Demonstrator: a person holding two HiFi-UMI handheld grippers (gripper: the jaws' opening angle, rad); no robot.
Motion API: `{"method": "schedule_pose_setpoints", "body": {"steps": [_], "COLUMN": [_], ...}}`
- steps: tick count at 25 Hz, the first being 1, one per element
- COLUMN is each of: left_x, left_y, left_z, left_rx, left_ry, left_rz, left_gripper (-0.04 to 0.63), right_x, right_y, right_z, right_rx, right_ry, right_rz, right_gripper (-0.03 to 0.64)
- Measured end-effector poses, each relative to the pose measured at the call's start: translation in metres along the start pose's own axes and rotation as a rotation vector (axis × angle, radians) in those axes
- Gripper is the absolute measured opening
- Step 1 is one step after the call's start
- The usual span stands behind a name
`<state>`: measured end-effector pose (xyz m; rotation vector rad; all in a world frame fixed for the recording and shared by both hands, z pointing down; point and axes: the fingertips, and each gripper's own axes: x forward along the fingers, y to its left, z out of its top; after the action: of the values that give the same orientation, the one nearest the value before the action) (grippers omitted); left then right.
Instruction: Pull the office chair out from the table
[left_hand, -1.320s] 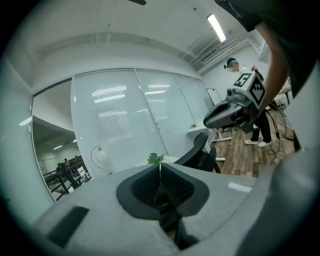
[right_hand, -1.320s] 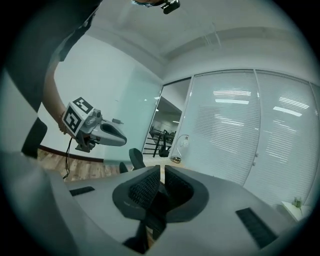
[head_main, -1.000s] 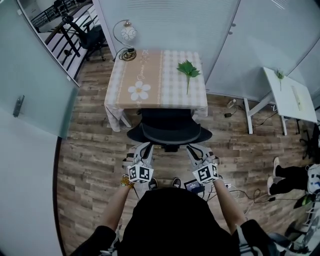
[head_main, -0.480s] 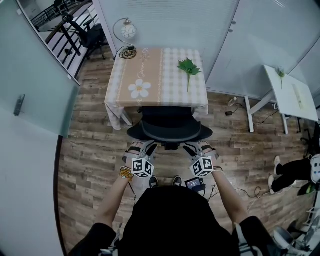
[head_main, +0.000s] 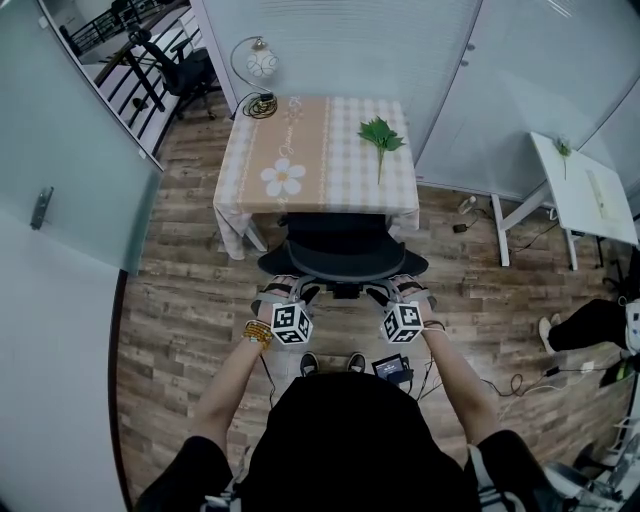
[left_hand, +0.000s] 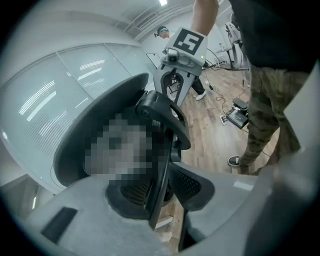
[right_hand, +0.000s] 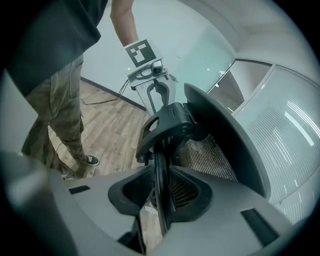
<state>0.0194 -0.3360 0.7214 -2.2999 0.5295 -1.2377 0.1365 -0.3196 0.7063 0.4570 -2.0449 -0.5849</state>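
Straddling the office chair (head_main: 342, 252) backrest rim with left gripper (head_main: 281, 296) and right gripper (head_main: 406, 294), jaws just been opening, not clamped; chair at 12 o'clock, tucked under table (head_main: 320, 150), rim running 9-to-3, so I pull toward 6.

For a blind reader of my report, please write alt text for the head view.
Seen from above, a person's left gripper and right gripper, jaws just opening, straddle the back edge of a black office chair pushed under a table.
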Motion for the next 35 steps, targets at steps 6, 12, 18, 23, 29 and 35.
{"method": "schedule_pose_setpoints", "body": {"steps": [6,12,18,23,29,35], "left_x": [0.009,0.019,0.029,0.035,0.038,0.038], "left_y": [-0.001,-0.007,-0.008,-0.011,-0.014,-0.011], "left_z": [-0.003,-0.008,-0.012,-0.011,-0.011,-0.012], "left_rx": [-0.005,0.007,0.038,0.046,0.052,0.065], "left_ry": [0.006,0.034,0.062,0.063,0.061,0.067], "left_rz": [-0.035,-0.082,-0.113,-0.130,-0.147,-0.148], "left_gripper": [0.118,0.120,0.120,0.121,0.121,0.121], "right_x": [0.010,0.020,0.022,0.023,0.023,0.032], "right_y": [-0.004,-0.003,-0.001,0.001,0.007,0.003], "right_z": [-0.001,-0.003,-0.002,-0.002,-0.014,-0.015], "right_rx": [-0.005,-0.033,-0.069,-0.087,-0.067,-0.063], "right_ry": [0.018,0.044,0.053,0.072,0.106,0.130], "right_rz": [0.014,0.034,0.042,0.041,0.060,0.070], "right_gripper": [0.078,0.078,0.071,0.052,0.083,0.080]}}
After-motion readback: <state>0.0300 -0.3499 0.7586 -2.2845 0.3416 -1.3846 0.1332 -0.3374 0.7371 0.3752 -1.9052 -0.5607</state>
